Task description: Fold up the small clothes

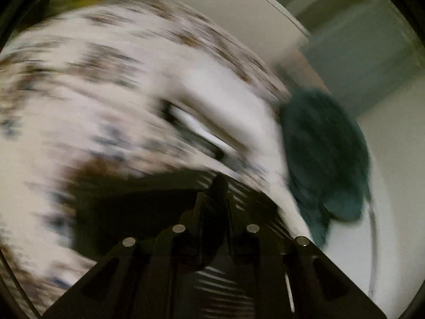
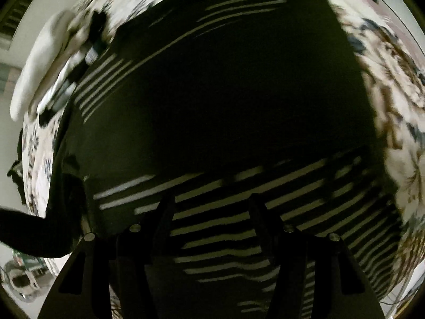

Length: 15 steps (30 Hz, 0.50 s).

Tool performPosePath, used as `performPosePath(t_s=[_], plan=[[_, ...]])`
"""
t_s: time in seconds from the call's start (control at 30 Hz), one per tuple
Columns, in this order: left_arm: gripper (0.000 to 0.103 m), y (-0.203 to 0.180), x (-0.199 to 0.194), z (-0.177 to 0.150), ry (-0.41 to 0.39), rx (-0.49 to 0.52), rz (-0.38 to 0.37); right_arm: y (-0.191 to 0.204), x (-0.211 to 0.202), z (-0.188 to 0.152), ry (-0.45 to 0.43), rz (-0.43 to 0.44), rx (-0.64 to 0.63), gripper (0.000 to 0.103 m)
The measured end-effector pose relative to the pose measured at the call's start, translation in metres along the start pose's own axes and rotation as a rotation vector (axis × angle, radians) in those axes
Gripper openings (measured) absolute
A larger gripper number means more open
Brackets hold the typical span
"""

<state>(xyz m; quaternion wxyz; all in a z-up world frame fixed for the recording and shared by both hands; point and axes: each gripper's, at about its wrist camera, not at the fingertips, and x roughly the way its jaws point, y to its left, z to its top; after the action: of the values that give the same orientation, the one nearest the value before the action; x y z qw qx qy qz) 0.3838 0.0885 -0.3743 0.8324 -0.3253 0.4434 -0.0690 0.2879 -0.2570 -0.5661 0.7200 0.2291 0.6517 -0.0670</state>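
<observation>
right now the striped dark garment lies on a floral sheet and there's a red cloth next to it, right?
Not quite: the cloth is dark teal, not red, as the left wrist view shows. The rest holds: the striped dark garment lies on the floral sheet.

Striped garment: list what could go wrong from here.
1. The left gripper is shut on only an edge of the dark striped garment; the edge may slip out.
2. The right gripper stands open above the cloth, so nothing pins that side and the fold may skew.
3. The teal cloth lies close by and could get dragged along.
</observation>
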Motion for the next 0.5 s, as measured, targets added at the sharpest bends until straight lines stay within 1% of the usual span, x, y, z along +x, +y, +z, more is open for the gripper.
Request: performPosePath(t_s=[0.07, 0.1, 0.13, 0.2, 0.23, 0.27, 0.33, 0.37, 0.4, 0.43, 0.47, 0.5], plan=[[0.010, -0.058, 0.037, -0.022, 0.068, 0.068, -0.059, -0.015, -0.005, 0.008, -0.012, -0.002, 0.015, 0.060], [0.010, -0.086, 0.056, -0.033, 0.096, 0.105, -0.083, -0.032, -0.012, 0.013, -0.020, -0.004, 0.025, 0.059], [0.010, -0.116, 0.074, -0.048, 0.131, 0.143, -0.115, -0.031, -0.008, 0.020, -0.025, -0.006, 0.033, 0.059], [0.010, -0.170, 0.114, -0.078, 0.239, 0.214, -0.175, -0.056, -0.016, 0.029, -0.026, -0.012, 0.044, 0.060], [0.011, -0.186, 0.127, -0.088, 0.281, 0.232, -0.191, -0.076, -0.022, 0.034, -0.021, -0.017, 0.051, 0.060], [0.011, -0.205, 0.144, -0.103, 0.338, 0.247, -0.214, -0.087, -0.024, 0.037, -0.020, -0.020, 0.057, 0.059], [0.013, -0.220, 0.163, -0.118, 0.410, 0.264, -0.233, -0.114, -0.032, 0.043, -0.018, -0.018, 0.077, 0.060], [0.021, -0.222, 0.168, -0.124, 0.428, 0.276, -0.214, -0.125, -0.035, 0.044, -0.016, -0.012, 0.086, 0.059], [0.039, -0.222, 0.170, -0.126, 0.430, 0.287, -0.183, -0.136, -0.038, 0.046, -0.013, -0.004, 0.098, 0.059], [0.051, -0.214, 0.168, -0.126, 0.424, 0.293, -0.154, -0.148, -0.040, 0.049, -0.007, 0.010, 0.116, 0.059], [0.067, -0.202, 0.164, -0.123, 0.412, 0.288, -0.135, -0.152, -0.039, 0.053, 0.002, 0.031, 0.133, 0.060], [0.069, -0.188, 0.158, -0.120, 0.395, 0.282, -0.106, -0.158, -0.042, 0.055, 0.010, 0.051, 0.142, 0.060]])
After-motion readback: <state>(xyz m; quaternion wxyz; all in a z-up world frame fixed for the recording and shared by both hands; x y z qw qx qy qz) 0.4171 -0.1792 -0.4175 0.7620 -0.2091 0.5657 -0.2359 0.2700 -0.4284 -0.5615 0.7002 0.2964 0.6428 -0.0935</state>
